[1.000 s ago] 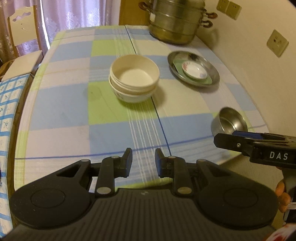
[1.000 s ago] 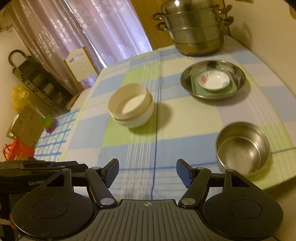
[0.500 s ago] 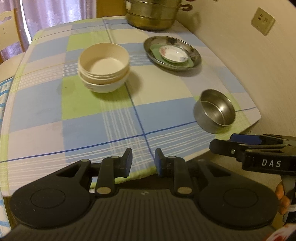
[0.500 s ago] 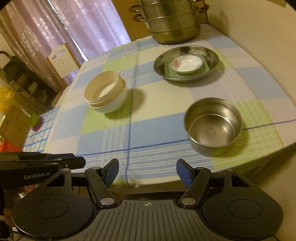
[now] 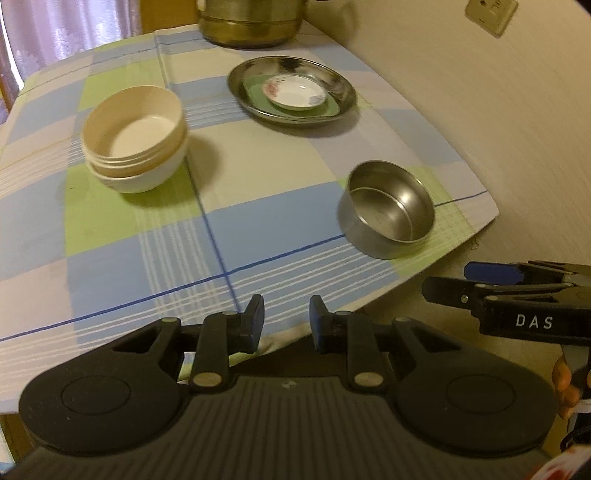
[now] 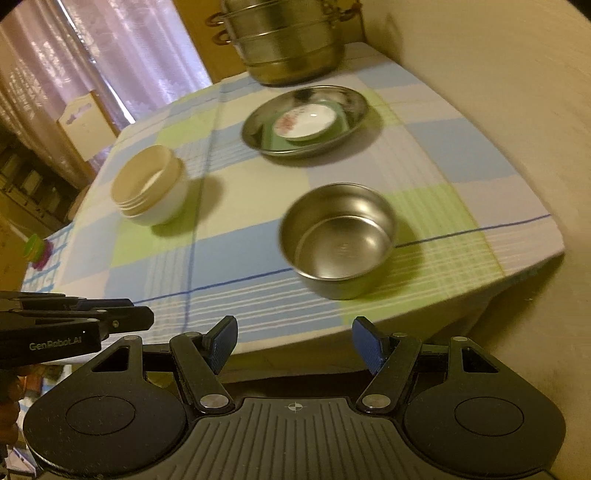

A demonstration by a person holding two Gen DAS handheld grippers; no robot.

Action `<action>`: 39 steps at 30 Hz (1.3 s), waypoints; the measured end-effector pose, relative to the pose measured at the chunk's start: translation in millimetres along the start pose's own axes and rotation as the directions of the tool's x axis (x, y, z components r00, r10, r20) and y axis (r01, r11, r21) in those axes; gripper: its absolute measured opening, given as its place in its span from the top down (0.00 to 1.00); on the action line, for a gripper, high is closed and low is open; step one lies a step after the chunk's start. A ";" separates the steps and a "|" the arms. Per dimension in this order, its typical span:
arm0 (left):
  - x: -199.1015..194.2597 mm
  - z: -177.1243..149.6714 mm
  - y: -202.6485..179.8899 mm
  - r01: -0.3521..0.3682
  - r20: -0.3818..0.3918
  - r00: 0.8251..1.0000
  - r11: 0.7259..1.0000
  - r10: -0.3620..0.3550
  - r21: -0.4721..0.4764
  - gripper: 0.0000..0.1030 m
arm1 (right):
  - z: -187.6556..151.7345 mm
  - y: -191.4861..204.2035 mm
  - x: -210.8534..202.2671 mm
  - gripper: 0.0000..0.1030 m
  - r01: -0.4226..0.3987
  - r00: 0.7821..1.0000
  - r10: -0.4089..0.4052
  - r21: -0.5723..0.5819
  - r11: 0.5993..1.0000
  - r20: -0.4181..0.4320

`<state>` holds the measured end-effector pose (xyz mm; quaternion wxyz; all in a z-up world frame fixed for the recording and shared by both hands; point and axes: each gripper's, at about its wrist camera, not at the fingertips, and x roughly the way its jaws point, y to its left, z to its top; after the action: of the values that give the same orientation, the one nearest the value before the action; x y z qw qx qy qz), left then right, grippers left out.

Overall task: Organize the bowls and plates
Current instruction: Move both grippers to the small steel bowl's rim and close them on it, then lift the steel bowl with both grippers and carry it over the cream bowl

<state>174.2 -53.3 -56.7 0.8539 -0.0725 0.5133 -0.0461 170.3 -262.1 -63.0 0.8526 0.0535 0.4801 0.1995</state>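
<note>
A steel bowl stands near the table's front right corner. A stack of beige and white bowls stands to its left. A steel plate farther back holds a green dish and a small white flowered saucer. My left gripper is open and empty, held at the table's front edge. My right gripper is open and empty, held off the front edge, short of the steel bowl; it also shows in the left wrist view.
A tall steel steamer pot stands at the far end of the checked tablecloth. A wall runs along the table's right side. A chair and curtains lie beyond the far left.
Both grippers have drawn back from the table and swung left, so the steel bowl and table edge now sit farther ahead. Both stay open and empty.
</note>
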 end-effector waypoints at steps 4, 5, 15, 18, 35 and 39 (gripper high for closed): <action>7.5 3.9 -12.9 0.014 -0.006 1.000 1.000 -0.014 0.013 0.78 | 1.2 -15.3 -2.4 0.33 0.020 1.000 -0.020 0.014 1.000 0.000; 9.5 4.9 -15.4 0.017 -0.007 1.000 1.000 -0.016 0.015 0.78 | 2.1 -18.8 -2.6 0.33 0.023 1.000 -0.023 0.019 1.000 -0.001; 39.2 18.1 -31.5 0.066 -0.051 0.996 0.998 -0.067 -0.022 0.78 | 13.8 -61.8 2.6 0.33 0.071 0.997 -0.069 0.103 0.992 -0.025; 45.9 23.9 -36.6 0.072 -0.045 0.996 0.997 -0.073 -0.032 0.78 | 19.1 -71.1 5.4 0.33 0.098 0.995 -0.096 0.095 0.991 -0.022; 82.7 56.5 -61.3 0.035 0.006 0.999 0.991 -0.035 -0.125 0.78 | 63.5 -90.0 36.3 0.51 0.035 0.999 -0.035 -0.012 0.999 0.019; 92.4 60.8 -62.5 0.018 0.002 1.000 0.989 -0.018 -0.150 0.78 | 66.8 -90.2 49.9 0.61 0.006 1.000 -0.006 -0.036 0.999 0.003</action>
<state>270.9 -124.3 -98.3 0.8457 -0.1409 0.5144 -0.0149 275.4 -318.4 -92.7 0.8547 0.0372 0.4753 0.2055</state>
